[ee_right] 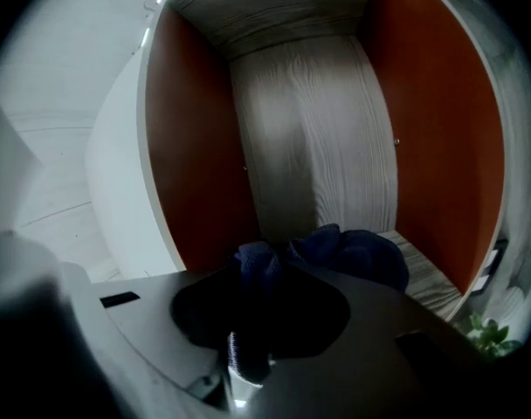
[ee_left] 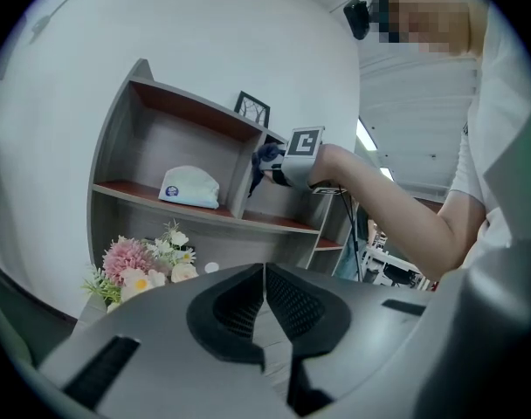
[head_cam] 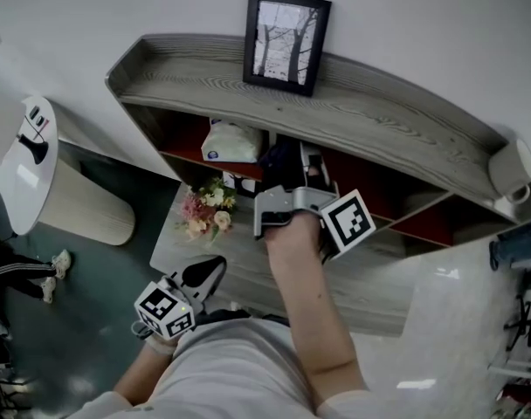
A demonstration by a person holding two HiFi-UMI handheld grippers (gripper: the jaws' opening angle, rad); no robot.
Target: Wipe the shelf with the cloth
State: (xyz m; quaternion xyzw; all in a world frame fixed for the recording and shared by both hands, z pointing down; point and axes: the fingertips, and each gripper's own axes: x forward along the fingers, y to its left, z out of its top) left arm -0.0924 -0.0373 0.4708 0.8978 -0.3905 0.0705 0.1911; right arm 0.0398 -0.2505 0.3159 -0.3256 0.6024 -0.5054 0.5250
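Right hand-held gripper (ee_right: 248,321) pinches the dark blue cloth (ee_right: 353,256) inside a red-walled compartment of the shelf (head_cam: 379,120). Left hand-held gripper (ee_left: 264,295), nearer, is pressed together and empty. Wiping seems just starting, with most surfaces left.

Grey wood-grain shelf (head_cam: 388,120) is holding a black-framed picture (head_cam: 286,42) on top, white fabric pouch (head_cam: 233,142) sitting in the left compartment, pink-white flowers (head_cam: 204,212) lying on the ledge below.

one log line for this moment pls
right gripper: shut on blue cloth, at shelf compartment | left gripper: shut, empty
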